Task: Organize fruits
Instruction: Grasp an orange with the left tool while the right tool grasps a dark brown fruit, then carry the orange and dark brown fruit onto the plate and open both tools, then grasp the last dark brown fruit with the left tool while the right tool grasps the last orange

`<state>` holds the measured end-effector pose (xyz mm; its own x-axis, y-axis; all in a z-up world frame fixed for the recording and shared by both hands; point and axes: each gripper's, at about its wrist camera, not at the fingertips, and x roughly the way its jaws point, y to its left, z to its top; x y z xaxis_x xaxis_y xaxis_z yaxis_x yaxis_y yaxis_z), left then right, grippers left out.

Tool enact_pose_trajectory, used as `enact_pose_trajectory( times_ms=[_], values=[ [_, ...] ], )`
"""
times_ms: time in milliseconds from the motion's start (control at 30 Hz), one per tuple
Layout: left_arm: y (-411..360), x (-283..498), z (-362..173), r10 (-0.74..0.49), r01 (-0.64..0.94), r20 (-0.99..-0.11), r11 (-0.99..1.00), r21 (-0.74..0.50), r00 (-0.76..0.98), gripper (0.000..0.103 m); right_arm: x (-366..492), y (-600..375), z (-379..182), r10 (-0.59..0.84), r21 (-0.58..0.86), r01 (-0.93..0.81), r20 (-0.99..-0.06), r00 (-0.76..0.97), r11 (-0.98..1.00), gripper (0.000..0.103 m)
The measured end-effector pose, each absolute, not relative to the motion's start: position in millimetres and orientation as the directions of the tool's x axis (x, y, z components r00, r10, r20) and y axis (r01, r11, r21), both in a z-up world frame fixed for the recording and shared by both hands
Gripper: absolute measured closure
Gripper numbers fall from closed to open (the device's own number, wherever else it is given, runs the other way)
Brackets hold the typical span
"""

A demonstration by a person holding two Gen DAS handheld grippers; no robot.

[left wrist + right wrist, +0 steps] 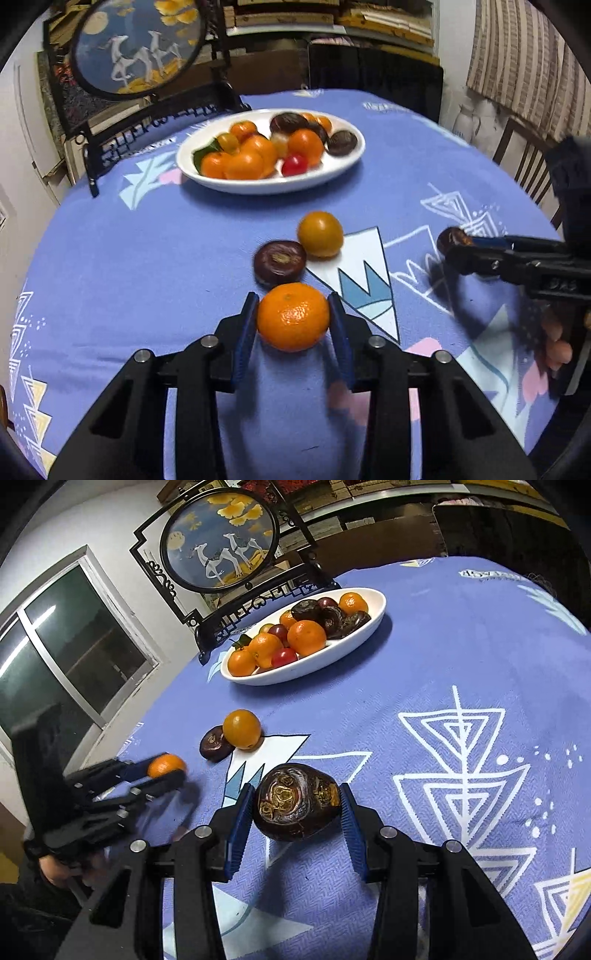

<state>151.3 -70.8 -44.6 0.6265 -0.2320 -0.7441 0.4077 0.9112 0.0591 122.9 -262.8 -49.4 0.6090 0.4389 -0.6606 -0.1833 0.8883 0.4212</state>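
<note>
My left gripper is shut on an orange tangerine, held just above the blue tablecloth; it also shows in the right wrist view. My right gripper is shut on a dark brown water chestnut, also seen at the right of the left wrist view. A yellow-orange fruit and a dark brown chestnut lie together on the cloth between the grippers and the dish. A white oval dish farther back holds several tangerines, chestnuts and a red fruit.
A black-framed round camel screen stands behind the dish at the table's far left edge. A wooden chair stands at the right. A window is on the left wall.
</note>
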Motion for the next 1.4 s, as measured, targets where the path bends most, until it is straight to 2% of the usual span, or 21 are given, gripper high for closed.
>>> enact_pose_trajectory(
  times_ms=[233, 433, 600, 800, 833, 933, 1133, 1400],
  values=[
    [-52.1, 181.0, -7.8, -0.247, 0.390, -0.695, 0.919, 0.053, 0.676, 0.066, 128.2, -238.3, 0.2, 0.407, 0.307, -0.268, -0.671, 0.620, 0.913, 0.057],
    [-58.3, 261.5, 10.1, -0.269, 0.383, -0.685, 0.923, 0.017, 0.677, 0.066, 208.0, -235.1, 44.1, 0.374, 0.298, -0.228, -0.681, 0.629, 0.927, 0.057],
    [-75.6, 324.5, -0.3, -0.249, 0.359, -0.701, 0.933, 0.011, 0.669, 0.066, 303.9, -226.0, 41.5, 0.351, 0.316, -0.171, -0.698, 0.624, 0.933, 0.057],
    [-89.4, 361.7, -18.1, -0.236, 0.354, -0.725, 0.935, 0.012, 0.647, 0.065, 364.4, -217.2, 20.8, 0.349, 0.344, -0.134, -0.698, 0.625, 0.929, 0.056],
    [-89.8, 362.6, -18.0, -0.231, 0.350, -0.720, 0.937, 0.017, 0.654, 0.061, 365.3, -218.7, 21.0, 0.342, 0.344, -0.127, -0.691, 0.637, 0.930, 0.056],
    [-85.9, 353.4, -13.0, -0.240, 0.348, -0.705, 0.937, 0.011, 0.667, 0.047, 353.9, -232.3, 27.2, 0.352, 0.379, -0.115, -0.648, 0.676, 0.918, 0.046],
    [-70.9, 292.1, 3.1, -0.258, 0.393, -0.662, 0.918, 0.060, 0.704, 0.028, 295.3, -251.8, 37.3, 0.347, 0.376, -0.122, -0.620, 0.704, 0.919, 0.045],
    [-69.6, 220.8, -40.9, -0.236, 0.509, -0.751, 0.847, 0.152, 0.617, 0.025, 195.1, -256.1, 7.3, 0.346, 0.343, -0.159, -0.601, 0.720, 0.926, 0.041]
  ],
)
